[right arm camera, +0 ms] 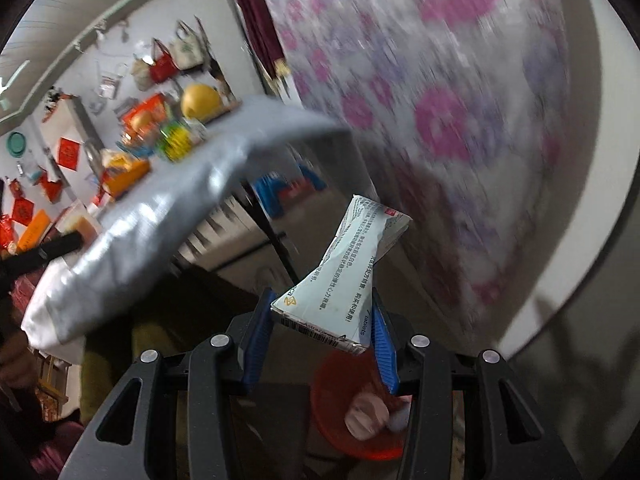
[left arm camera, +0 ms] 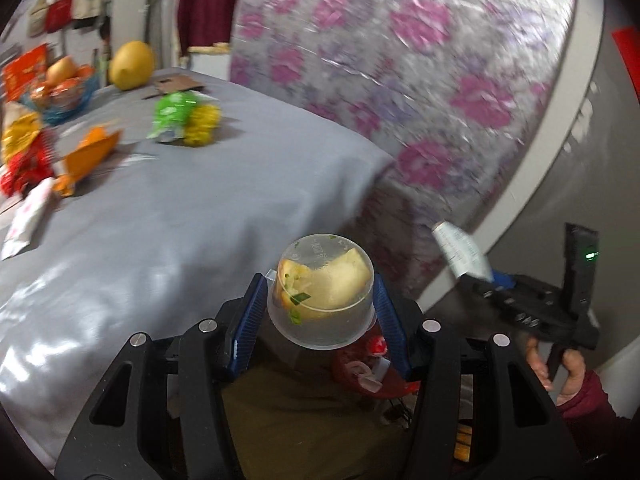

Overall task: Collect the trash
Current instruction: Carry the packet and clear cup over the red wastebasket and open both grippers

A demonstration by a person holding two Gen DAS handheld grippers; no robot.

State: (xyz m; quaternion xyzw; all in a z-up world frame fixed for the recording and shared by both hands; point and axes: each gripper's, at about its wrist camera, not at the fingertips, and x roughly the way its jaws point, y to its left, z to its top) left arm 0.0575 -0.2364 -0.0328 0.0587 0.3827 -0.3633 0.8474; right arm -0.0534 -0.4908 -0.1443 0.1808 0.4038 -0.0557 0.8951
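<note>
Home: floral curtain (left arm camera: 400, 60), tote bags (right arm camera: 176, 60) on wall, fruit bowl (left arm camera: 64, 92).

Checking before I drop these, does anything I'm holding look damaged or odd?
Yes. The medicine box in the right gripper is crushed and twisted. The clear plastic cup in the left gripper is tipped sideways with food scraps inside.

A grey cloth (left arm camera: 168, 216) is covering the counter, catching patches of light along its near edge. Behind it a pink-and-purple floral sheet (left arm camera: 400, 64) is hanging, blurred. Tote bags (right arm camera: 176, 60) are hanging on the white wall (right arm camera: 80, 40), with a dark red curtain (left arm camera: 204, 0) draping beside them.
</note>
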